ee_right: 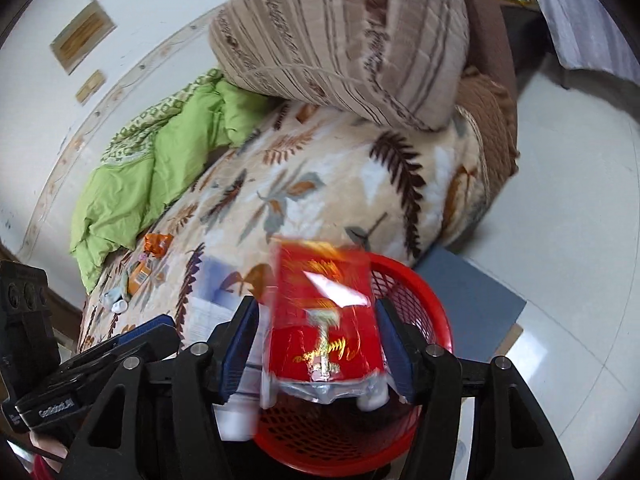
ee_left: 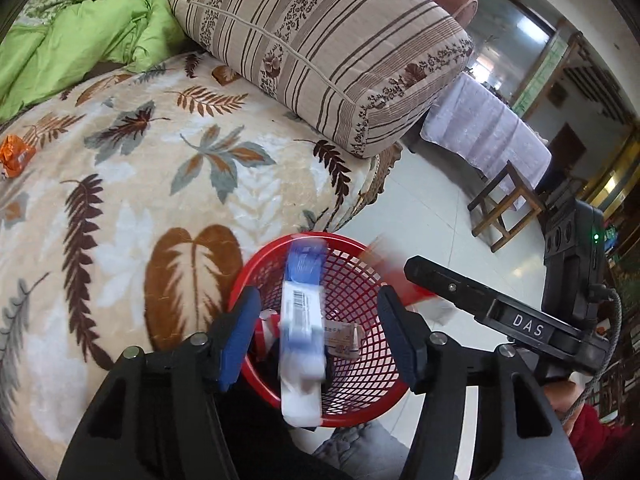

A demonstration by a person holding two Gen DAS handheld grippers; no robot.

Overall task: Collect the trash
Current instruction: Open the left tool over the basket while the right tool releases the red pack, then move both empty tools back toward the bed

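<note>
A red mesh basket (ee_left: 360, 280) stands on the floor beside the bed; it also shows in the right wrist view (ee_right: 424, 300). My left gripper (ee_left: 316, 336) is open above it, and a blue-and-white packet (ee_left: 300, 328) hangs blurred between its fingers, touching neither. My right gripper (ee_right: 316, 344) is open over the basket, with a red foil packet (ee_right: 324, 320) blurred between its fingers. An orange wrapper (ee_left: 16, 156) lies on the bed; it also shows in the right wrist view (ee_right: 158, 243), with more scraps (ee_right: 128, 284) near it.
The bed has a leaf-print blanket (ee_left: 180, 168), a green quilt (ee_left: 80, 44) and a big striped cushion (ee_left: 320, 48). A wooden stool (ee_left: 504, 208) and a cloth-covered table (ee_left: 488, 128) stand on the tiled floor. A grey board (ee_right: 476, 304) lies by the basket.
</note>
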